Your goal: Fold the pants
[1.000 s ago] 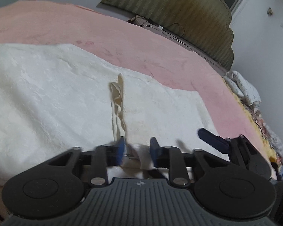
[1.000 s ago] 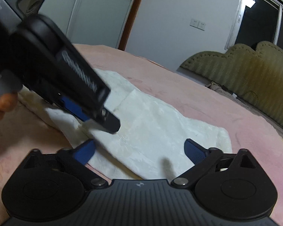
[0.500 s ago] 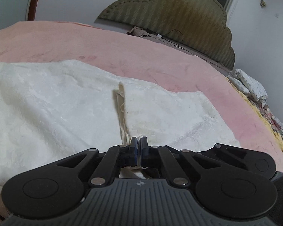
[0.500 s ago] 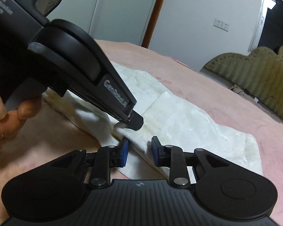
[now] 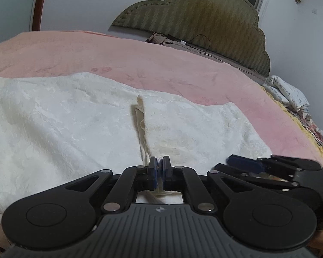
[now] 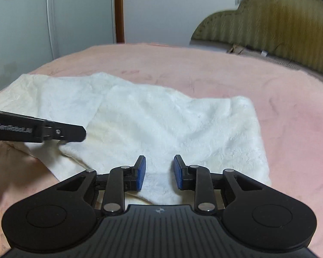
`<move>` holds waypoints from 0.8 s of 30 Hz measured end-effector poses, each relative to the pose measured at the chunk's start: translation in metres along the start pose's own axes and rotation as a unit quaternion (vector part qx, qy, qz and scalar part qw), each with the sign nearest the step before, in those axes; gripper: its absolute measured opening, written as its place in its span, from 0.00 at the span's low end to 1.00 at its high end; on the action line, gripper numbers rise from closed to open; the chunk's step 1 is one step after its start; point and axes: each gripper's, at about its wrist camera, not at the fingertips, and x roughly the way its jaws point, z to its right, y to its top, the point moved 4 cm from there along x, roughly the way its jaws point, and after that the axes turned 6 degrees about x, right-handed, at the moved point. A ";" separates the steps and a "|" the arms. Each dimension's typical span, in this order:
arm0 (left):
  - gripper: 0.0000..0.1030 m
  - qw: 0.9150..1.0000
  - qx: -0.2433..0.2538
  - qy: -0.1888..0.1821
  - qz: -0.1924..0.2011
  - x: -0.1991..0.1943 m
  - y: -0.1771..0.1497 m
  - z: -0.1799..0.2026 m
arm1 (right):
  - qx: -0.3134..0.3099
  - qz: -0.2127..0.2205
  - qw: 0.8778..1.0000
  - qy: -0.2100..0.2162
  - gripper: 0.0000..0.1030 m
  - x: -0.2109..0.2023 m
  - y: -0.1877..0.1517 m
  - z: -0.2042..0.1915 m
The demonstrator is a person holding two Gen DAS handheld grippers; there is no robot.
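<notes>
White pants on a pink bed, two claws at the near edge

The right claw (image 6: pixel 158 172) stands open over the near hem of the pants (image 6: pixel 152 124); the left claw (image 6: pixel 75 132) reaches in from the left, touching the fabric on the bed (image 6: pixel 226 73).

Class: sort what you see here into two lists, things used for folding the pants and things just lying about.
For the job: pants; left tool, shut on the pants; right tool, open.

Lying about: pink blanket; headboard; cable; crumpled bedding.
</notes>
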 end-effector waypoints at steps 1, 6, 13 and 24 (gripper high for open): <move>0.06 1.000 0.005 0.004 0.001 0.000 0.000 0.002 | -0.002 0.005 1.000 -0.001 0.28 -0.004 0.002 -0.003; 0.08 1.000 -0.004 -0.002 0.001 -0.005 0.001 0.001 | -0.067 0.006 0.998 0.000 0.57 0.010 0.004 -0.022; 0.14 0.999 -0.016 0.042 0.002 -0.023 0.010 -0.032 | -0.069 0.061 0.996 0.013 0.62 -0.008 0.014 -0.039; 0.36 0.993 -0.059 0.096 0.040 -0.087 -0.001 -0.094 | -0.138 0.135 0.981 -0.009 0.86 -0.028 0.024 -0.082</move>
